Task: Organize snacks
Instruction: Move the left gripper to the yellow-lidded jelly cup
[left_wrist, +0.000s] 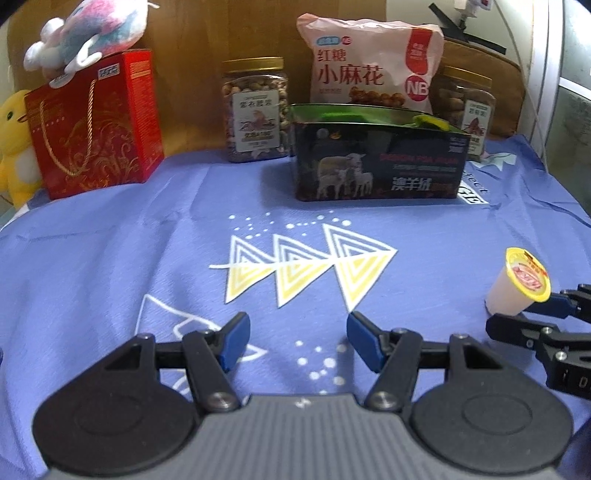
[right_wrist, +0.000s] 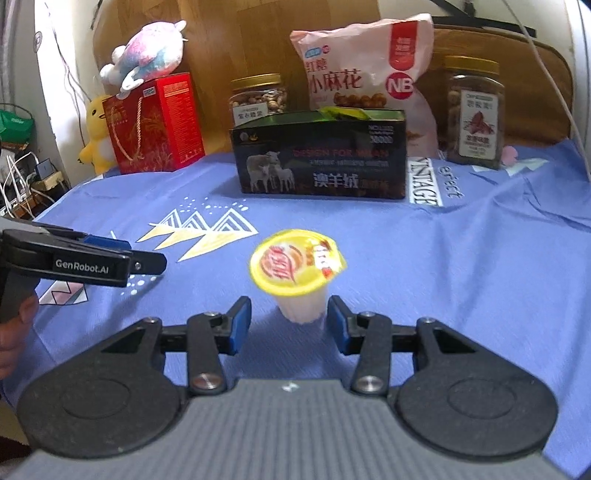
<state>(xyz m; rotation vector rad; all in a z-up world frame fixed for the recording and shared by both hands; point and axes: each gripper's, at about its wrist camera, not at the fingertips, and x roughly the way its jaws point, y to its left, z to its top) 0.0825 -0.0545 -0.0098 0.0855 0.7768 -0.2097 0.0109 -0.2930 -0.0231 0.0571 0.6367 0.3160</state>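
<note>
A small jelly cup with a yellow foil lid stands tilted on the blue cloth, between the open blue pads of my right gripper; the pads are close to it but apart. It also shows in the left wrist view, with the right gripper around its base. My left gripper is open and empty over the cloth, to the left of the cup. An open black box with sheep on its side stands at the back, with green and yellow packets inside.
Behind the box lean a pink snack bag and two nut jars. A red gift box with plush toys stands at the back left. Cables hang off the table's left edge.
</note>
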